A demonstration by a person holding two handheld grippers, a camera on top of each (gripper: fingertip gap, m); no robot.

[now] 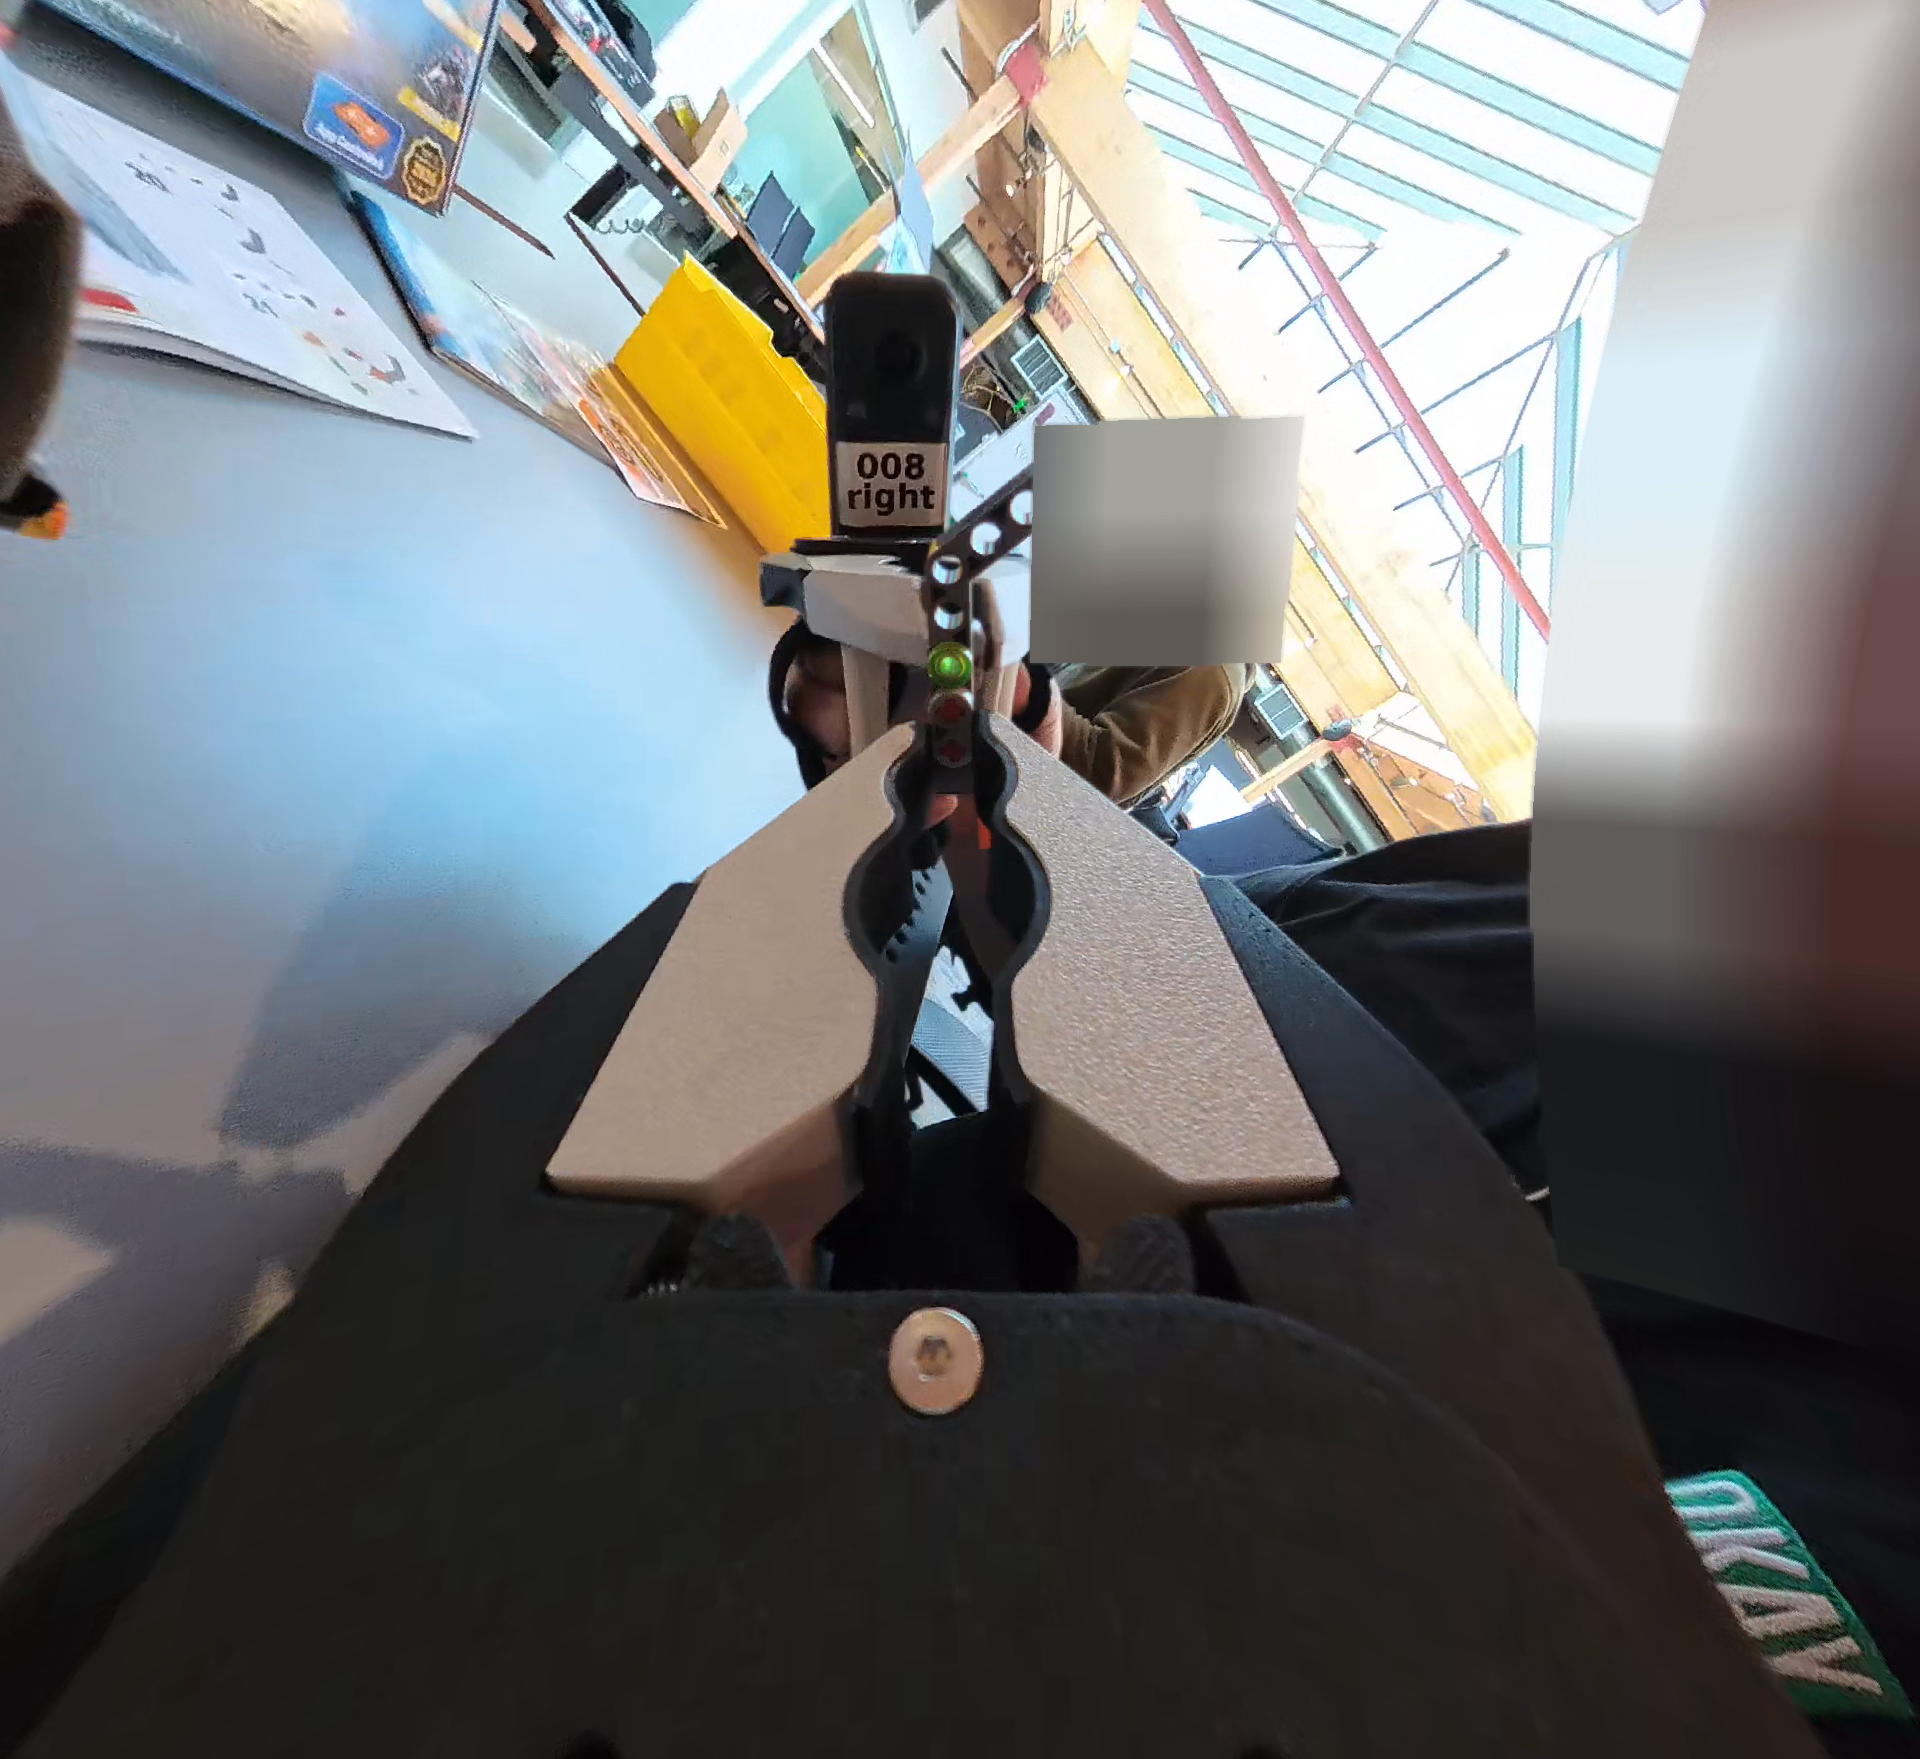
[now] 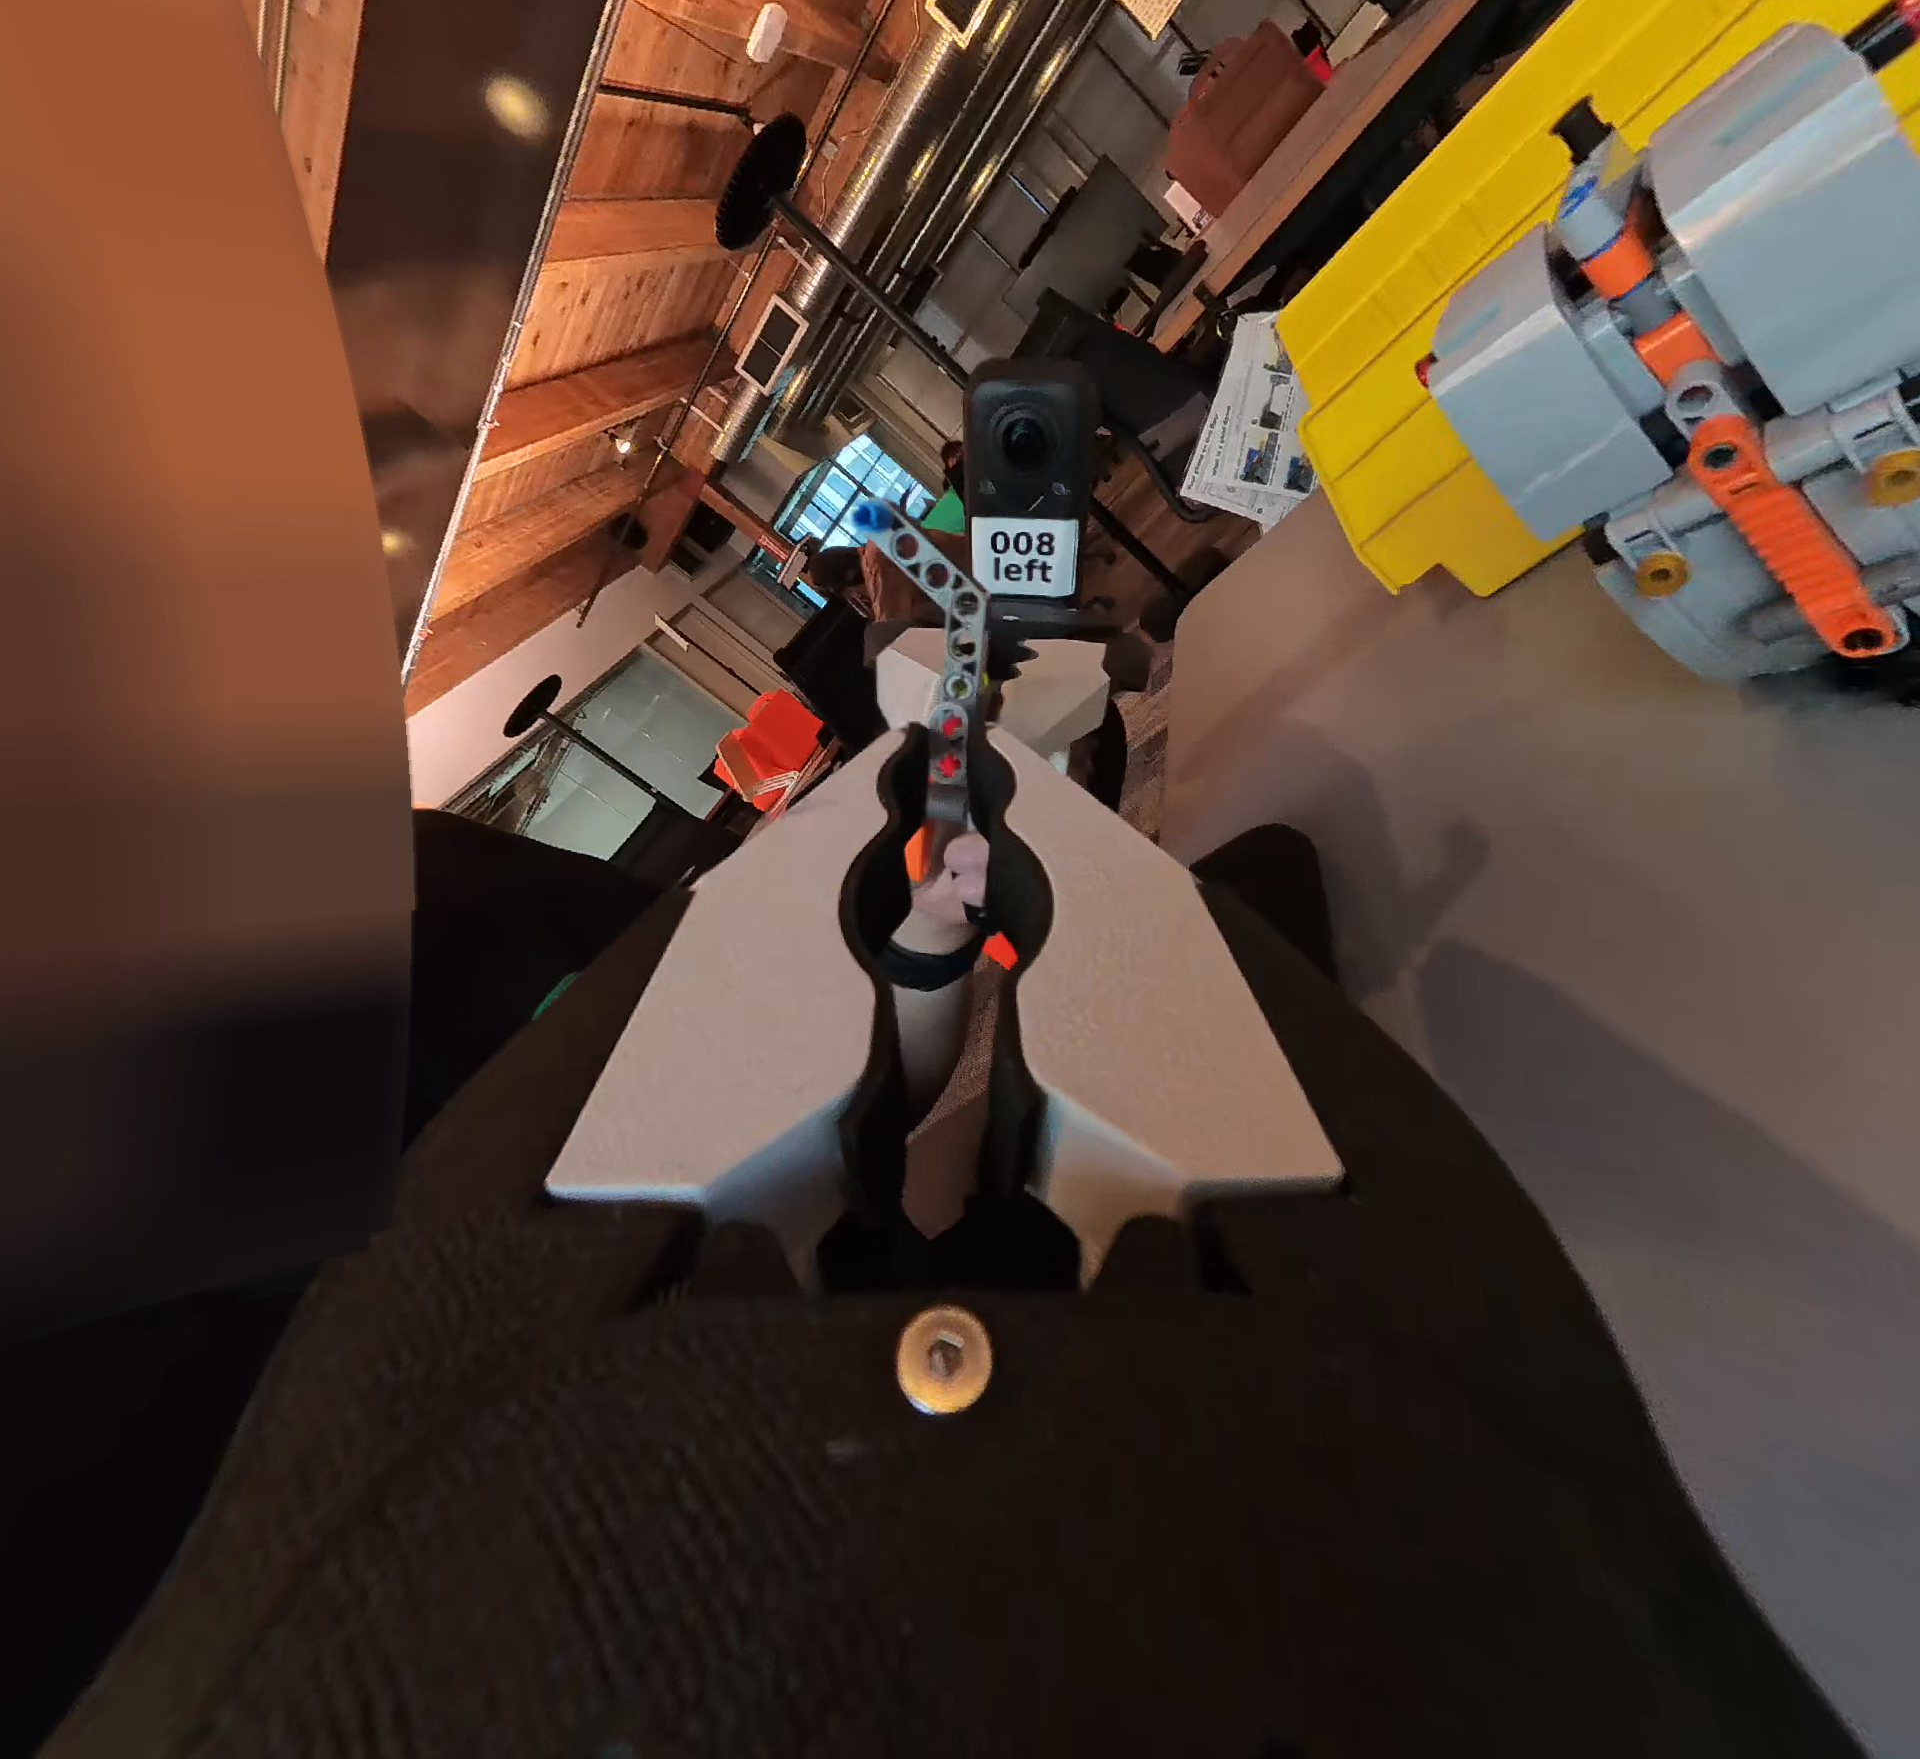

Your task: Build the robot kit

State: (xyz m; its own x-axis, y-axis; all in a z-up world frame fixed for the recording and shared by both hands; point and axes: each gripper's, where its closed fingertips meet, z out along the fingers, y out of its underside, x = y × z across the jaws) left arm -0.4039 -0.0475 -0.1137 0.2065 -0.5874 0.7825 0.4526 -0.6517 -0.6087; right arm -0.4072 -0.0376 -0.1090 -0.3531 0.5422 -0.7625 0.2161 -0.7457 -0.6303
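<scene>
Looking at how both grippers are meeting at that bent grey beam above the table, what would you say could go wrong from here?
1. The bent grey beam is pinched only at its lower end, at the very tips of the right gripper; it could twist or slip out.
2. The left gripper also closes on it tip to tip, so uneven pulling may pop the small pins.
3. A dropped piece could land near the grey and orange model or the yellow bin.
</scene>
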